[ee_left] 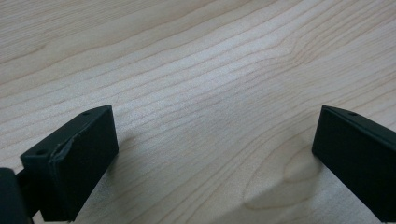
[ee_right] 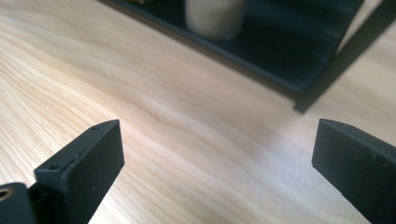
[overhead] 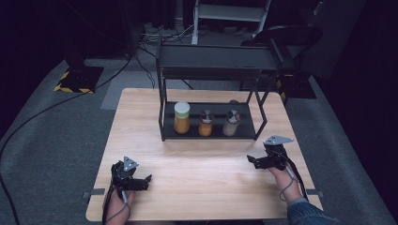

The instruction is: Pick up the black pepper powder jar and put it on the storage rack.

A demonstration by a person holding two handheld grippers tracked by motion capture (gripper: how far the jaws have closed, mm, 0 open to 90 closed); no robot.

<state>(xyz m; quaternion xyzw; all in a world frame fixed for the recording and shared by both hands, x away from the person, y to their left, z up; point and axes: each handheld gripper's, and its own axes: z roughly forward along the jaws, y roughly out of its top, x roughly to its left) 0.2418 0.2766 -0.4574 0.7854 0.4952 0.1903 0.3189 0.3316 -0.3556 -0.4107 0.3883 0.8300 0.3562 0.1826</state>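
- High view: we see a wooden counter [overhead: 197, 173] with a black two-level rack [overhead: 211, 61] standing at its far side.
- On the lower shelf of the rack three jars stand in a row: an orange jar with a pale lid [overhead: 181, 117] at the left, a small amber jar [overhead: 205, 123] in the middle, and a beige jar [overhead: 231, 123] at the right.
- Our left gripper [overhead: 146, 179] rests low over the near left part of the counter, well apart from the rack. In the left gripper view its jaws stand wide apart with only bare wood between them.
- Our right gripper [overhead: 251, 160] is near the right front leg of the rack, in front of the beige jar [ee_right: 215, 16] but not touching it. Its jaws are also spread wide and hold nothing.
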